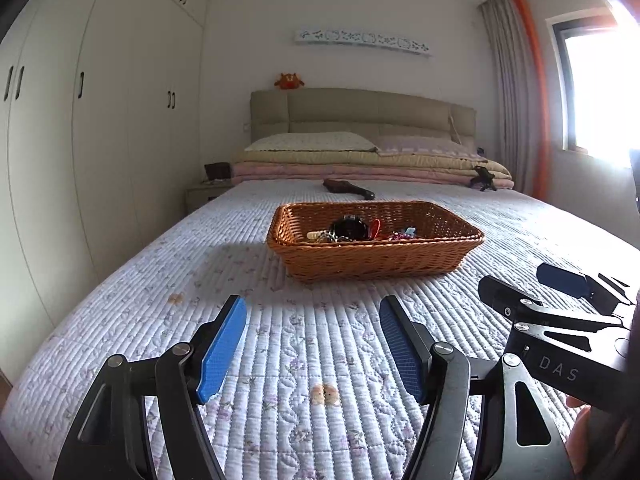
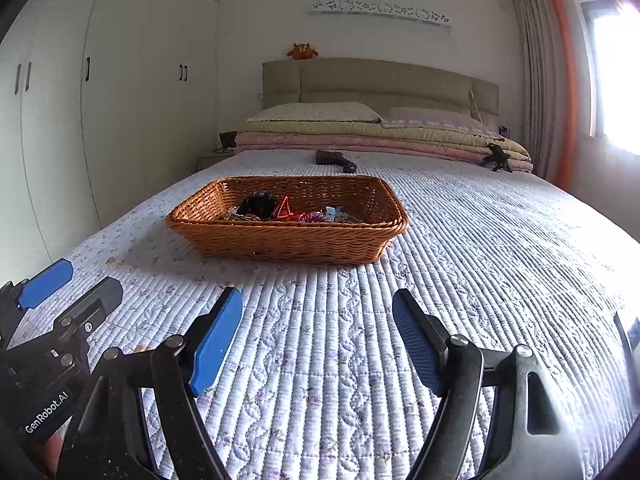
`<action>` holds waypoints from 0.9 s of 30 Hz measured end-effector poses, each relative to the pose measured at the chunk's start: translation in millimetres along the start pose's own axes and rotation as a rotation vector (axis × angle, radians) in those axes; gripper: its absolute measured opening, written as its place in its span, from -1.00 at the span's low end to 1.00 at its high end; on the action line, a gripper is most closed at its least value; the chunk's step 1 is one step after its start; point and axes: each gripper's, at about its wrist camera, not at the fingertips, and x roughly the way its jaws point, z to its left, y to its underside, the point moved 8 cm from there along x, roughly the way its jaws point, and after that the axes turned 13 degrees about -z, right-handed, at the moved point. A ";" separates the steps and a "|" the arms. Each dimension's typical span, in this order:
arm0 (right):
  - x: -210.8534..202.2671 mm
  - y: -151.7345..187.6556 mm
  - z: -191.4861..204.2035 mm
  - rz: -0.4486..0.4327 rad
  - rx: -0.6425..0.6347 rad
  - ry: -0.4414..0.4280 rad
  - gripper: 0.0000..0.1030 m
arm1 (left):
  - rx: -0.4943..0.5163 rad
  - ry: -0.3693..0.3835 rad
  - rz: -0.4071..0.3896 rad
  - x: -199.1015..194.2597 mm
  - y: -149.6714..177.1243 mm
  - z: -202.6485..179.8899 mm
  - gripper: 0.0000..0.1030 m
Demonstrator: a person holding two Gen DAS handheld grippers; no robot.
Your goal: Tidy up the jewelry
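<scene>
A brown wicker basket (image 1: pixel 376 258) stands in the middle of the bed; it also shows in the right wrist view (image 2: pixel 288 240). A heap of jewelry (image 1: pixel 354 230) lies inside it: a dark round piece, a red piece and small coloured pieces, which the right wrist view (image 2: pixel 280 210) shows too. My left gripper (image 1: pixel 312 344) is open and empty, low over the quilt short of the basket. My right gripper (image 2: pixel 318 340) is open and empty beside it, also short of the basket. Each gripper shows at the edge of the other's view.
The quilted bedspread (image 1: pixel 320 400) covers the bed. A dark object (image 1: pixel 348 189) lies beyond the basket. Folded blankets and pillows (image 1: pixel 360 160) are stacked at the headboard, with a small black tripod (image 1: pixel 484 178) at the right. White wardrobes (image 1: pixel 100 120) line the left wall.
</scene>
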 end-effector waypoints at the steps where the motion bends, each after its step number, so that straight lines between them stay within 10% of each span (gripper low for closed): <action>1: 0.3 0.1 0.3 0.001 -0.001 0.000 0.54 | 0.000 0.000 0.000 0.0 0.0 0.0 0.37; 27: -0.7 -0.8 0.3 0.000 -0.013 -0.001 0.54 | -0.004 0.002 0.004 2.7 0.8 -0.5 0.47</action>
